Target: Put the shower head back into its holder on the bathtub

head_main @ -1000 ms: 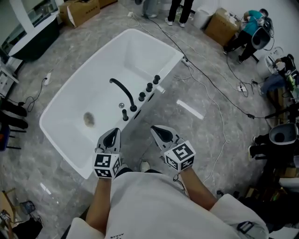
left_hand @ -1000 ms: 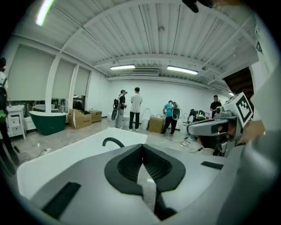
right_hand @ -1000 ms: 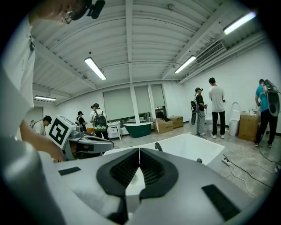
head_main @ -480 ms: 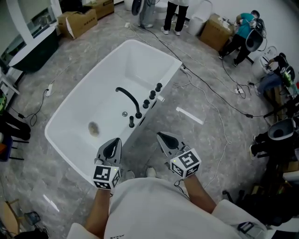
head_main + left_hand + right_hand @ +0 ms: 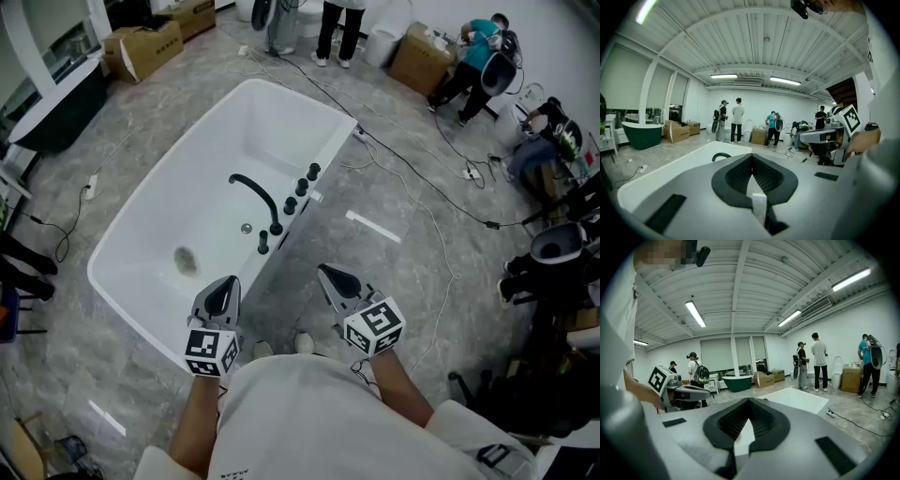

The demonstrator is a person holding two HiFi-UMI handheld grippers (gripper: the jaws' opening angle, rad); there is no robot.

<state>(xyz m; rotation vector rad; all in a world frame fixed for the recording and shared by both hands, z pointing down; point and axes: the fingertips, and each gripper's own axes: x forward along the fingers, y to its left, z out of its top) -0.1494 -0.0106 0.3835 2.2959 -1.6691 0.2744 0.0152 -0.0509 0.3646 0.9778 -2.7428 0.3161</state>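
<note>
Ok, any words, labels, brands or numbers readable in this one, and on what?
No legible text anywhere.
Cubes on the left gripper and right gripper: black-and-white square marker patterns only, no letters or digits.
Brown cardboard boxes: any print is too small to read.
White shirt: tiny dark print at the picture's bottom edge, too blurred to read.

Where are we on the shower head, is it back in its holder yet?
Done: can't confirm. Black fittings line the bathtub rim beside the curved spout, too small to pick out the shower head or its holder. In hand: nothing. The left gripper and right gripper have jaws shut and empty, short of the tub. Left: probably move to the rim and check the holder.
</note>
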